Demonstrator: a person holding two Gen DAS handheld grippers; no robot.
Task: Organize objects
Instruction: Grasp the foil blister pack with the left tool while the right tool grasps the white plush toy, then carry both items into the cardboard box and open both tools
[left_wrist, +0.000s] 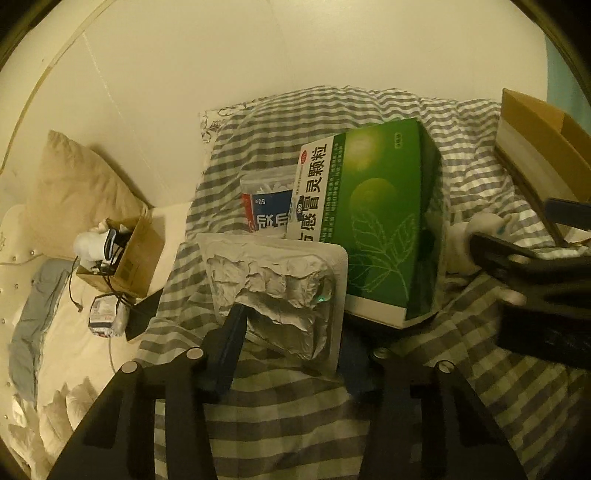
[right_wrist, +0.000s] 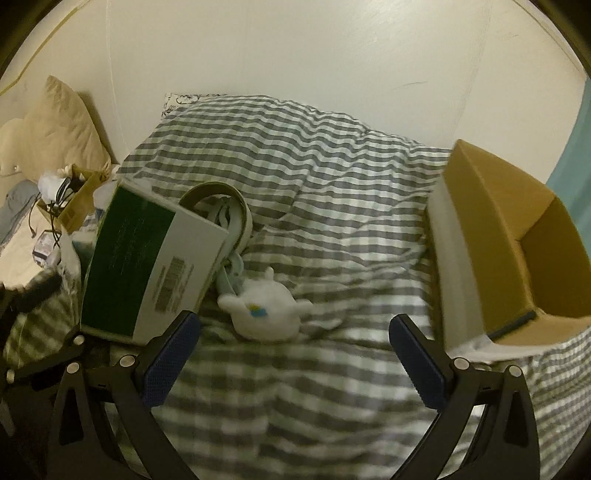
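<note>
My left gripper (left_wrist: 291, 332) reaches around a silver foil blister pack (left_wrist: 280, 291); the left finger (left_wrist: 229, 332) lies against the pack's left side and the right finger is hidden under it, so its state is unclear. Behind the pack lie a green medicine box (left_wrist: 369, 221) and a bag of cotton swabs (left_wrist: 266, 203). My right gripper (right_wrist: 295, 354) is open and empty just in front of a white plush toy (right_wrist: 266, 314). The green box also shows in the right wrist view (right_wrist: 147, 266), leaning on a pale looped strap (right_wrist: 236, 218).
An open cardboard box (right_wrist: 509, 251) stands at the right on the grey checked duvet (right_wrist: 332, 184). A smaller cardboard box of cables (left_wrist: 125, 254) and a small packet (left_wrist: 105, 317) lie at the left near a beige pillow (left_wrist: 74, 184). The white wall is behind.
</note>
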